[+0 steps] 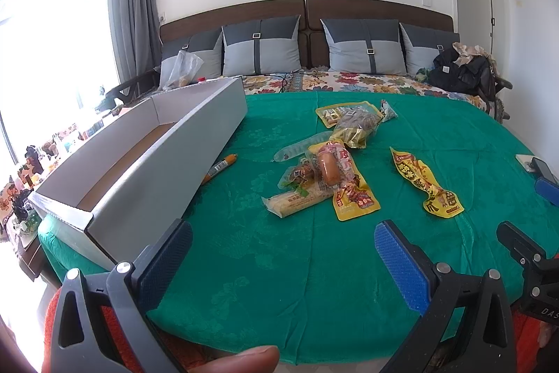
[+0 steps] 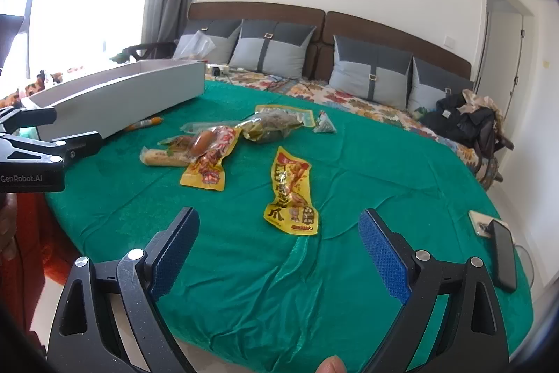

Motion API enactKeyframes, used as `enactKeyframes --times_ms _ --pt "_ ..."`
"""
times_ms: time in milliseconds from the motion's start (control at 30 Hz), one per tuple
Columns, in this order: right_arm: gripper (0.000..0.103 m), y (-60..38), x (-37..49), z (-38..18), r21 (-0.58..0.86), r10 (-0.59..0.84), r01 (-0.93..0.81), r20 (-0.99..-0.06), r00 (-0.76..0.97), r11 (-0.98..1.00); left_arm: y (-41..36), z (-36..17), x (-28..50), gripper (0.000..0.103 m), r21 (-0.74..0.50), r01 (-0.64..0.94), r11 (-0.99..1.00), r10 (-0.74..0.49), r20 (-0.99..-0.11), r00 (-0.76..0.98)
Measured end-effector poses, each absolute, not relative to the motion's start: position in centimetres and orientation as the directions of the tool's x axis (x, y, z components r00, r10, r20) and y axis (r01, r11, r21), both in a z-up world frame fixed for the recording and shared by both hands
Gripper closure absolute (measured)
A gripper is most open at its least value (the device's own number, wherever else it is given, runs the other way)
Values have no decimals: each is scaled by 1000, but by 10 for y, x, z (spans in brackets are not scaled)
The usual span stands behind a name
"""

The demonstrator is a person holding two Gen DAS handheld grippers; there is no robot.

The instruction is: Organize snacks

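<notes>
left tool [image 2: 28,159]: "GenRobot.AI" | yellow snack pouch [image 2: 291,191]: large "爪" | other print unreadable

The long white box [image 1: 146,163] hides one end of the orange sausage stick [image 1: 220,167].

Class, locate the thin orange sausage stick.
The sausage stick lies on the green cloth against the white box, left of the snack pile.

I'm seeing bare green cloth [image 2: 244,285] lying open along the near edge, free passage. Snack pile [image 1: 325,170] is crowding the middle, yellow packet [image 2: 291,194] lying apart to its right. White box [image 1: 146,156] is blocking the left edge; phone [image 2: 503,254] is sitting at the right edge.
</notes>
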State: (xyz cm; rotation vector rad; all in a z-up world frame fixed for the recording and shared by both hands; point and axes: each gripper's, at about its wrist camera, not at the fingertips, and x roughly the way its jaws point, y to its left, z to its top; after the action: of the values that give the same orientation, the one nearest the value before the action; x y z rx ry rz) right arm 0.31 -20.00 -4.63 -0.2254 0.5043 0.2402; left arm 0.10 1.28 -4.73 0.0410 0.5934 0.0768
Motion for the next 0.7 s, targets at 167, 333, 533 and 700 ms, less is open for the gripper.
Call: enactKeyframes --times_ms 167,333,533,700 --pt "8 -201 4 -47 -145 170 -278 -504 846 950 12 -48 0 0 64 -59 996 85 -559 825" --pt "8 -200 5 -48 -145 172 -281 -511 843 949 13 -51 2 0 61 -61 996 85 -571 817" --pt "8 -198 6 -49 -145 173 -283 -512 841 948 13 -51 2 0 59 -65 996 87 -573 815" --pt "8 -199 8 -51 -141 170 -280 -519 837 950 12 -56 5 0 63 -58 996 84 -588 805"
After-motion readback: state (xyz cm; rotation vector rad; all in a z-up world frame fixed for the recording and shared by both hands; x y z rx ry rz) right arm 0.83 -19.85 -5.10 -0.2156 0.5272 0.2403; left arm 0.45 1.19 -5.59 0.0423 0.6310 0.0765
